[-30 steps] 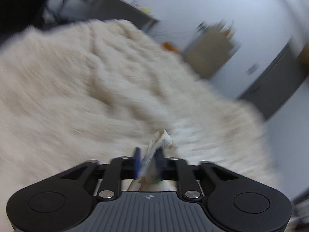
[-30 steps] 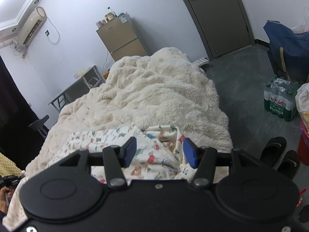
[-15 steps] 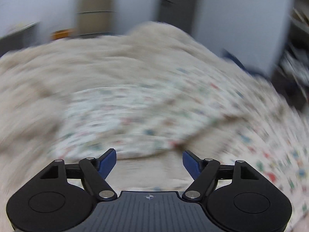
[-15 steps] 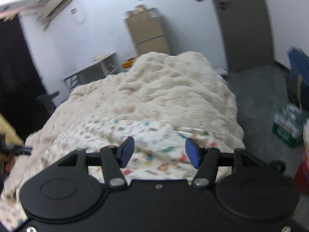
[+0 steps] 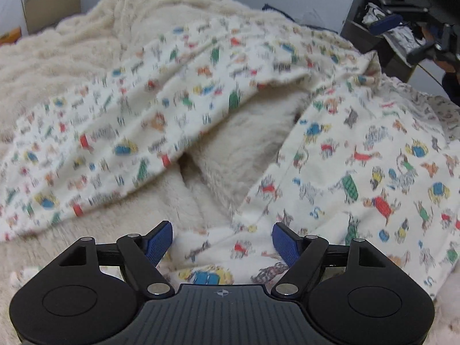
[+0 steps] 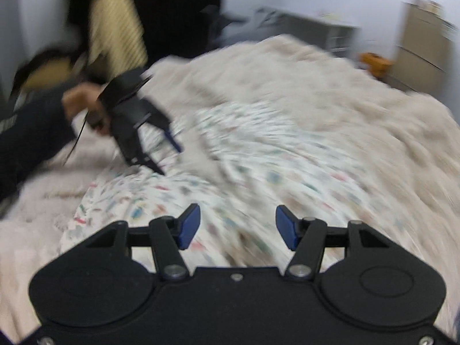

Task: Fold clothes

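White pyjama trousers [image 5: 359, 155] printed with small coloured animals lie spread on a cream fluffy blanket [image 5: 235, 155], the two legs parted in a V. My left gripper [image 5: 222, 241] hovers open over the near edge of the right leg; cloth lies beneath its blue pads [image 5: 159, 241], and they do not press it. In the blurred right wrist view my right gripper [image 6: 237, 227] stands open above the trousers [image 6: 258, 172], its jaws closing slightly on nothing. A hand [image 6: 83, 103] holds the left gripper [image 6: 169, 159] at the trousers' far left edge.
The blanket [image 6: 330, 86] covers the whole bed. A tan cabinet [image 6: 422, 46] and a grey table [image 6: 316, 28] stand by the far wall. A dark shelf with clutter [image 5: 382, 20] sits beyond the bed. A dark sleeve [image 6: 28, 132] reaches in from the left.
My left gripper let go of the pinched strip of cloth, opened wide and swung over the spread trousers. My right gripper swept sideways, staying open, and now faces the hand and left gripper.
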`<state>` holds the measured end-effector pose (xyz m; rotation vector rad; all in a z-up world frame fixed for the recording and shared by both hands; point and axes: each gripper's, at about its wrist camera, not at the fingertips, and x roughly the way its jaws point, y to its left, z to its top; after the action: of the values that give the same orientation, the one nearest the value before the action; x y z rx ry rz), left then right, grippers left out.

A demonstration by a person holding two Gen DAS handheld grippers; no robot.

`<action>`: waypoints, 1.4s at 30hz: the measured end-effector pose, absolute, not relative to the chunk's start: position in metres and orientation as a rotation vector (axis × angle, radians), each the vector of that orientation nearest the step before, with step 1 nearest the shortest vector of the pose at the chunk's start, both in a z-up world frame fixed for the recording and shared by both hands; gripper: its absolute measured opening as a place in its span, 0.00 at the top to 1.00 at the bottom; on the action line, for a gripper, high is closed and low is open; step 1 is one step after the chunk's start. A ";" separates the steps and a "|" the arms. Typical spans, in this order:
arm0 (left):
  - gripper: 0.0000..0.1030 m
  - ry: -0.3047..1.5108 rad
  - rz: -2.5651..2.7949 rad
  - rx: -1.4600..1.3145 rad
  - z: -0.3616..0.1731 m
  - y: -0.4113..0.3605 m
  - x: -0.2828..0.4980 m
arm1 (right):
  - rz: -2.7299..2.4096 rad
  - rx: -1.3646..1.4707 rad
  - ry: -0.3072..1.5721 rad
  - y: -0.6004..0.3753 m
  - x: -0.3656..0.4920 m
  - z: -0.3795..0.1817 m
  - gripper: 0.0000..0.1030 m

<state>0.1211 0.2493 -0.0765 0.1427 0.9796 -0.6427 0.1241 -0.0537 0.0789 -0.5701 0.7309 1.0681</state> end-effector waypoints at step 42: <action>0.24 0.388 -0.330 0.330 0.025 0.191 -0.083 | 0.782 -0.445 0.524 -0.262 0.047 0.129 0.36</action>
<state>-0.0827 0.1914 0.0249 0.3301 0.3881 -0.3302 0.0468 -0.2617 0.1285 -0.4454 0.5243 0.7825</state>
